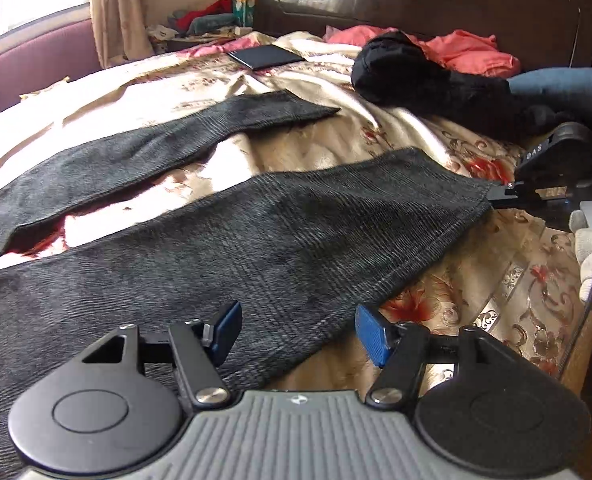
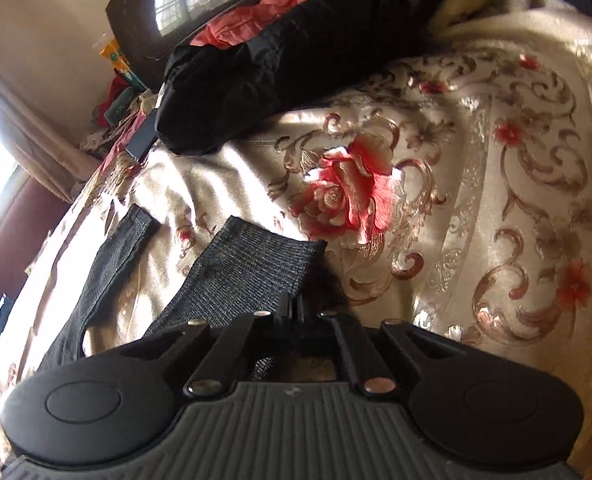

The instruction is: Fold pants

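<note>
1. On the bed (image 1: 496, 272), over a flowered cover, the dark grey pants (image 1: 280, 232) lay with both legs spread apart.
2. The right gripper (image 2: 296, 308) had its jaws clamped on one leg's hem.
3. The left gripper (image 1: 298, 334) hovered above the same leg, jaws apart, holding nothing.
4. No writing was readable.

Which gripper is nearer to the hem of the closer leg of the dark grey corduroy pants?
Right. The right gripper is shut on the hem of the nearer leg. The left gripper hovers open over the same leg's side edge, farther up the pants.
</note>
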Demonstrator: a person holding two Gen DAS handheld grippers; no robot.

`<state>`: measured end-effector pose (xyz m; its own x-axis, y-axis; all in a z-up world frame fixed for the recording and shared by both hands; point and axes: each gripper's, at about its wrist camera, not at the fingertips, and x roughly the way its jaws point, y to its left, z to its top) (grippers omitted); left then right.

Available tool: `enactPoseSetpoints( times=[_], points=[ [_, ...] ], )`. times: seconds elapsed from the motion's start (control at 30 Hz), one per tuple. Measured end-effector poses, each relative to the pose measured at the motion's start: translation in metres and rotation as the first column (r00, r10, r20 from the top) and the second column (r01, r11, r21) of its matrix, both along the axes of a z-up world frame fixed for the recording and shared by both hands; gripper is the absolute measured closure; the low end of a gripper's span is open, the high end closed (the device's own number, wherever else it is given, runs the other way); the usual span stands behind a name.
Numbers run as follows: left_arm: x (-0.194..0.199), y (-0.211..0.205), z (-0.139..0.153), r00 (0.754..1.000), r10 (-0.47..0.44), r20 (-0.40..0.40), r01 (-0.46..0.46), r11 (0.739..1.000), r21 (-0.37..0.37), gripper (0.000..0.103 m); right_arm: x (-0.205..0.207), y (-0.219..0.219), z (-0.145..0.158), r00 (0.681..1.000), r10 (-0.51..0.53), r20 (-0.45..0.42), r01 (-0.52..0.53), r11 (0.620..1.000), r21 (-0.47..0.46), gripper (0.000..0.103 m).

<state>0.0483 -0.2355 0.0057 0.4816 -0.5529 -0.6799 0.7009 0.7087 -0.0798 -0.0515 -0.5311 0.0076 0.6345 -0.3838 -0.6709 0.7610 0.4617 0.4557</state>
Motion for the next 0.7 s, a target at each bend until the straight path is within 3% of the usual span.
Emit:
enactPoseSetpoints(
  times=[0.13, 0.23, 0.3, 0.4, 0.5, 0.53, 0.57, 0.6, 0.7],
  points=[
    [0.013, 0.072, 0.017, 0.992, 0.109, 0.061, -0.109, 0.994, 0.004, 0.027, 0.016, 0.051, 0.026, 0.99, 0.129, -0.063, -0.138, 0.979, -0.148, 0.094],
    [0.03, 0.138, 0.023, 0.971, 0.218, 0.102, -0.222, 0.974, 0.036, 0.027, 0.042, 0.103, 0.037, 0.954, 0.277, -0.114, -0.296, 0.929, -0.223, 0.094],
    [0.042, 0.189, 0.022, 0.94, 0.309, 0.143, -0.321, 0.944, 0.074, 0.027, 0.06, 0.136, 0.038, 0.918, 0.376, -0.127, -0.396, 0.89, -0.227, 0.094],
    [0.063, 0.256, 0.014, 0.885, 0.435, 0.165, -0.458, 0.878, 0.138, 0.027, 0.1, 0.193, 0.03, 0.822, 0.547, -0.158, -0.569, 0.799, -0.195, 0.093],
    [0.08, 0.314, -0.004, 0.833, 0.54, 0.121, -0.553, 0.808, 0.201, 0.027, 0.134, 0.238, 0.016, 0.729, 0.659, -0.185, -0.684, 0.712, -0.156, 0.093],
    [0.084, 0.327, -0.011, 0.819, 0.564, 0.108, -0.572, 0.785, 0.239, 0.023, 0.147, 0.256, 0.006, 0.678, 0.708, -0.198, -0.734, 0.67, -0.114, 0.089],
    [0.084, 0.337, -0.016, 0.815, 0.57, 0.099, -0.576, 0.782, 0.24, 0.021, 0.156, 0.269, -0.001, 0.639, 0.74, -0.21, -0.766, 0.639, -0.076, 0.087],
    [0.08, 0.351, -0.016, 0.827, 0.556, 0.085, -0.56, 0.802, 0.206, 0.02, 0.163, 0.277, -0.007, 0.616, 0.756, -0.22, -0.782, 0.622, -0.05, 0.086],
    [0.077, 0.357, -0.01, 0.852, 0.515, 0.091, -0.521, 0.823, 0.225, 0.02, 0.174, 0.303, -0.008, 0.574, 0.764, -0.295, -0.813, 0.575, -0.091, 0.083]
  ],
)
